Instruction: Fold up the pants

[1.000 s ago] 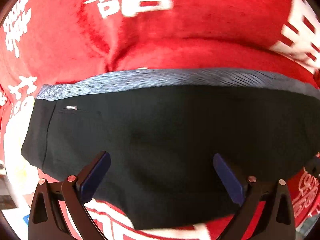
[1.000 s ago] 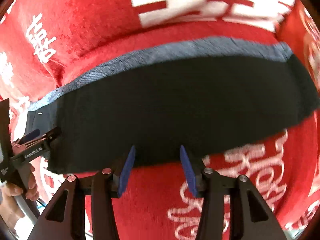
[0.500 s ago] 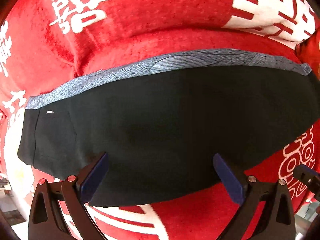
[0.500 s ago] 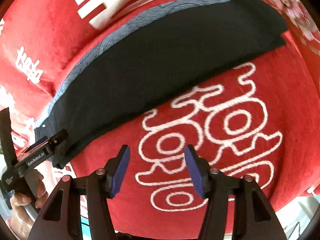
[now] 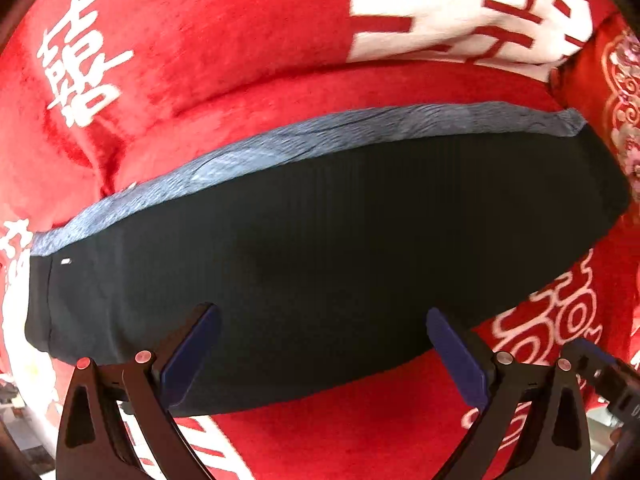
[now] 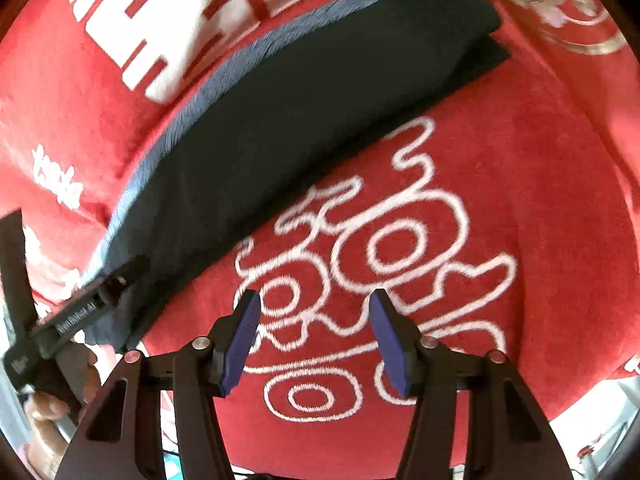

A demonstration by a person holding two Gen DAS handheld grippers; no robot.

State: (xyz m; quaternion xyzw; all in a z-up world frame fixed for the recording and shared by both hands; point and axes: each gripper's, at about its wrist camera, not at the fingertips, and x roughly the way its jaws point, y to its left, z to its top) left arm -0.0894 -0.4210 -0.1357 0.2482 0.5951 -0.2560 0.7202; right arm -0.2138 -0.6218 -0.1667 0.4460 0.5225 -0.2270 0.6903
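The black pants (image 5: pixel 320 248) lie folded into a long flat band on the red blanket, with a grey-blue waistband (image 5: pixel 304 140) along the far edge. My left gripper (image 5: pixel 320 352) is open and empty, hovering over the near edge of the pants. In the right wrist view the pants (image 6: pixel 280 120) stretch diagonally from lower left to upper right. My right gripper (image 6: pixel 314 340) is open and empty over bare blanket, to the right of the pants. The left gripper (image 6: pixel 80 312) shows at the lower left, by the pants' end.
A red plush blanket (image 6: pixel 480 184) with white characters covers the surface. It rises in a fold behind the pants (image 5: pixel 224 40). A patterned red cushion (image 5: pixel 616 92) sits at the far right. The blanket's front edge (image 6: pixel 560 412) drops off at the lower right.
My right gripper has pulled back and to the right, off the pants and over bare blanket. My left gripper view shifted left to take in the whole folded pants. Both stayed open.
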